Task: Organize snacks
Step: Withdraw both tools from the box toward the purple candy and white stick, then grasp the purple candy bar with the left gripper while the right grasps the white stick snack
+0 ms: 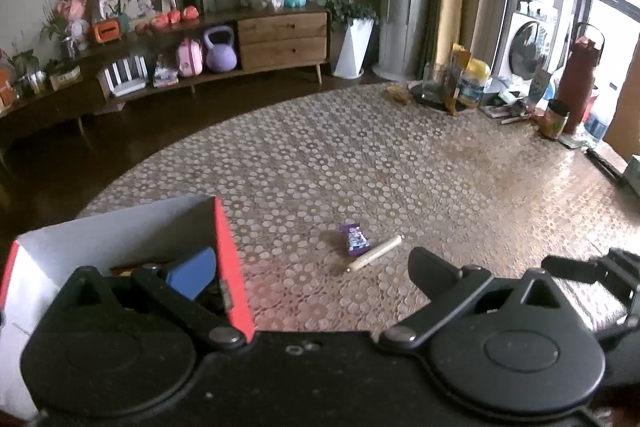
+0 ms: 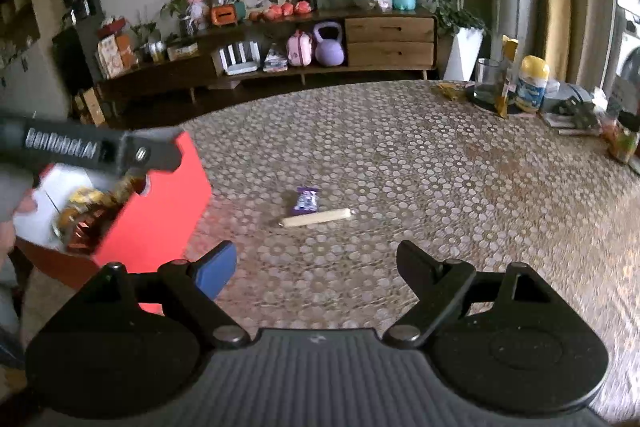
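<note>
While the red box [image 2: 156, 211] at the table's [image 1: 440, 163] near left edge already held several wrapped snacks, a purple packet [image 2: 306, 198] and a pale stick snack [image 2: 318, 218], touching, lay loose mid-table, so I judged the sorting mostly done. Left gripper [image 1: 316, 267] pointed down at the table with jaws spread, one finger over the box, gripping nothing. Right gripper [image 2: 316, 263] hovered before the pair, wide open and empty.
</note>
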Tool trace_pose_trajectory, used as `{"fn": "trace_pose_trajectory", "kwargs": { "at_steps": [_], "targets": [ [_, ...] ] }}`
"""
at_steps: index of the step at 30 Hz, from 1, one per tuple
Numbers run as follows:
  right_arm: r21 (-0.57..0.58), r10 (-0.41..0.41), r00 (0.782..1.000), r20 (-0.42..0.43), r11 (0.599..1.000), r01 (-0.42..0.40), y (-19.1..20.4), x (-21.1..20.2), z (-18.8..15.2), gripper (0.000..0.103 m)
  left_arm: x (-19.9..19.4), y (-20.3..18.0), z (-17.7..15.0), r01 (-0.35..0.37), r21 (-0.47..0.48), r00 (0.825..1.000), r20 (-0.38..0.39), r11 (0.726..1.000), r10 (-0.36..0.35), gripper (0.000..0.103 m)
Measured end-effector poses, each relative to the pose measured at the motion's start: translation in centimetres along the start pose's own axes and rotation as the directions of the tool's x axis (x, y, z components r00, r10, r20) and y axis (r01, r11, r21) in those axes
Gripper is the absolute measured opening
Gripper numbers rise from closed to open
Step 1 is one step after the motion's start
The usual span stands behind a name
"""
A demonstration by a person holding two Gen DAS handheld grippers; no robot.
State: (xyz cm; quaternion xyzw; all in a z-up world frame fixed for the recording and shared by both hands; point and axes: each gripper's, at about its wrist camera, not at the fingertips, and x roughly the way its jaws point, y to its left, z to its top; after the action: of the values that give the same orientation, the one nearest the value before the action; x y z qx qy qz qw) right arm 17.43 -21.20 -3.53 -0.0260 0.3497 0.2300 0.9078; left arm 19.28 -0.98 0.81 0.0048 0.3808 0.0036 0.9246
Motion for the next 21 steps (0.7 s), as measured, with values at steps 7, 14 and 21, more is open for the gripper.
{"fn": "trace_pose_trajectory", "kwargs": {
  "at_steps": [7, 14, 21],
  "targets": [
    [-0.125, 0.025, 1.0, -0.014, 0.992, -0.026, -1.5, 3.8, 0.8, 0.087, 4.8, -1.5, 2.4, -0.002, -0.05, 0.996, -0.085, 0.999, -0.003, 0.102],
    [-0.208, 0.09, 0.996, -0.028, 0.974, -0.094, -2.7, 7.9, 2.1, 0.087, 9.6, -2.5, 3.3, -0.016, -0.077, 0.987, -0.161, 0.997, 0.003, 0.096],
    [-0.304, 0.145, 0.987, -0.071, 0.939, -0.16, -3.5, 11.7, 2.9, 0.087, 13.4, -3.0, 3.5, -0.032, -0.085, 0.978, -0.207, 0.996, 0.014, 0.086]
  ]
}}
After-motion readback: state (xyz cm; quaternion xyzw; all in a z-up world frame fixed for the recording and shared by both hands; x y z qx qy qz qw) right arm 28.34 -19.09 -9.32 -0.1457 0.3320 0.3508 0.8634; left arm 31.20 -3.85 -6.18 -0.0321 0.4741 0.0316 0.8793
